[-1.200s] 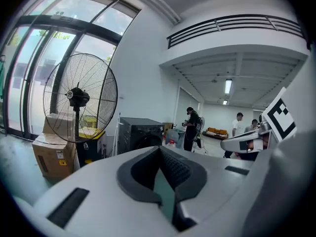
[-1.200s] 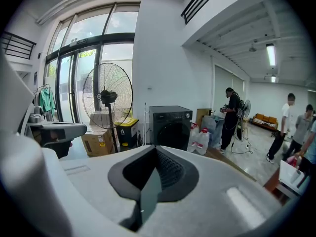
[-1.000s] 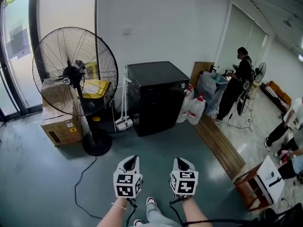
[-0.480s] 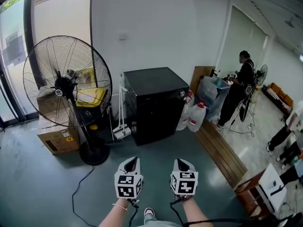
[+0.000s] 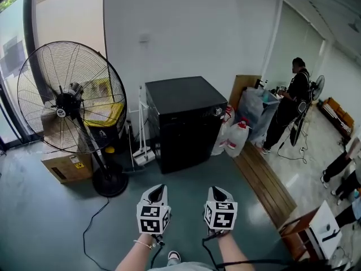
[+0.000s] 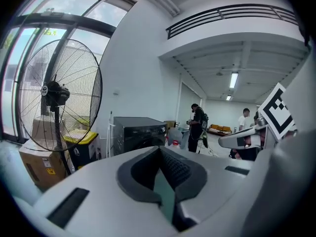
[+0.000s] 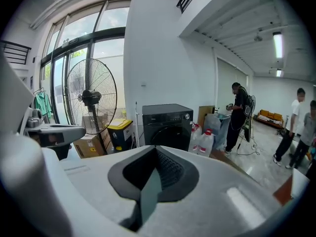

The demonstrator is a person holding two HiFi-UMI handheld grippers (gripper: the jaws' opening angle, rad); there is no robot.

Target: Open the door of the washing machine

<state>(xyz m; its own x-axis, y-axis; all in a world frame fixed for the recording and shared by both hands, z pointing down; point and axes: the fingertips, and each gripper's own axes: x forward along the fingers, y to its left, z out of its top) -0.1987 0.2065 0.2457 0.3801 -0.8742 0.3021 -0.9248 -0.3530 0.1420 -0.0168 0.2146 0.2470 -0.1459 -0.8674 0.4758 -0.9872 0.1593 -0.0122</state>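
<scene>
A black front-loading washing machine (image 5: 186, 123) stands against the white wall, a few steps ahead of me. Its round dark door (image 7: 168, 135) is closed, and its control strip with a knob runs along the top front. My left gripper (image 5: 157, 189) and right gripper (image 5: 218, 191) are held side by side low in the head view, both pointing toward the machine and well short of it. Each is shut with nothing between its jaws. The left gripper view shows the machine (image 6: 140, 132) beyond the left gripper (image 6: 160, 149). In the right gripper view the closed right gripper (image 7: 157, 149) lines up with it.
A large pedestal fan (image 5: 70, 106) stands left of the machine, with a cardboard box (image 5: 65, 165) and a yellow-lidded bin (image 5: 110, 117) behind it. Its black cable (image 5: 93, 224) trails over the floor. White jugs (image 5: 234, 137) sit right of the machine. A person (image 5: 290, 100) stands further right.
I have walked closer to the washing machine, which sits larger and more central in the head view. The fan has slid left. Both grippers stay side by side and shut.
</scene>
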